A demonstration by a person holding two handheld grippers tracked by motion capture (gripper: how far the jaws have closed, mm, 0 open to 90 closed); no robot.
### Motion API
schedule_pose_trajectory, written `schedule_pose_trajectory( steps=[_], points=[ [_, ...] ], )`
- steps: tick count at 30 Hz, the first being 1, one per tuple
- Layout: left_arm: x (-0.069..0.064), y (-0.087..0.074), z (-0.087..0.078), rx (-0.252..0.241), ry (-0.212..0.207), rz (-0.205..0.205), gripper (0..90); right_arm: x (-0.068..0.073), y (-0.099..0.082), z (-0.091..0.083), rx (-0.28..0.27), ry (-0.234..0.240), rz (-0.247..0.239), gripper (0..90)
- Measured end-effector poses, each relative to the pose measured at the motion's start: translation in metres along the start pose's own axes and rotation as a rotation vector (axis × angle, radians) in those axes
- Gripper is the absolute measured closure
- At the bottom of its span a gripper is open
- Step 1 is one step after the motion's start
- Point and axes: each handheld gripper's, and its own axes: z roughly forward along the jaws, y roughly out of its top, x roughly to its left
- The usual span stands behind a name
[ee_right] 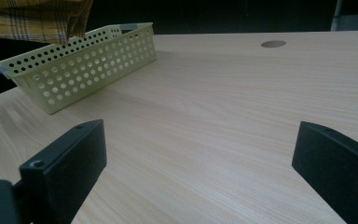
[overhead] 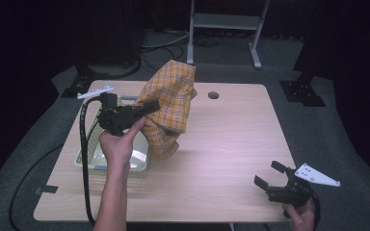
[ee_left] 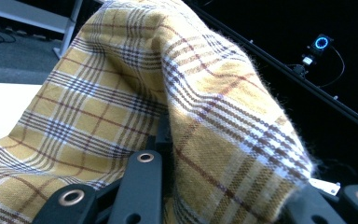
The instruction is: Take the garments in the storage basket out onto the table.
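While clenched on an upper fold of the yellow plaid woven cloth [overhead: 171, 108], holds it up off the pale wooden table [overhead: 231, 159] with the left gripper [overhead: 147, 107], high enough for the rest to drape down in loose folds. Hangs just right of the pale green perforated plastic basket [overhead: 89, 163], lower end close to the table top by the basket's right rim; touching or not, cannot tell. Pinched near one edge rather than bunched at the middle, likely so as to let the fabric fall open under its own weight and show its corners. Seen from the left gripper view, wraps over and between the black jaws, pads buried in the weave, so a firm hold. Judged as a lift away from the basket towards the open table, ready for spreading or folding.

Rests the right gripper [overhead: 269, 174] low at the near right corner of the table, well apart from the cloth, jaws spread wide with nothing between them but bare wood. Parked there probably to leave room for the hanging cloth and to stand ready for a free corner. Calls next for a reach with that open gripper to the dangling lower edge, and for care against dragging the basket along.
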Motion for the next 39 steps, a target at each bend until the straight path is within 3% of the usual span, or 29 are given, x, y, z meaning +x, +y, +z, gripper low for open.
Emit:
schedule_pose_trajectory(
  steps=[39],
  points=[
    [-0.015, -0.007, 0.061, 0.1, -0.042, 0.035, 72.8, -0.004, 0.0, -0.006, -0.021, -0.002, 0.016, 2.9]
  ],
)
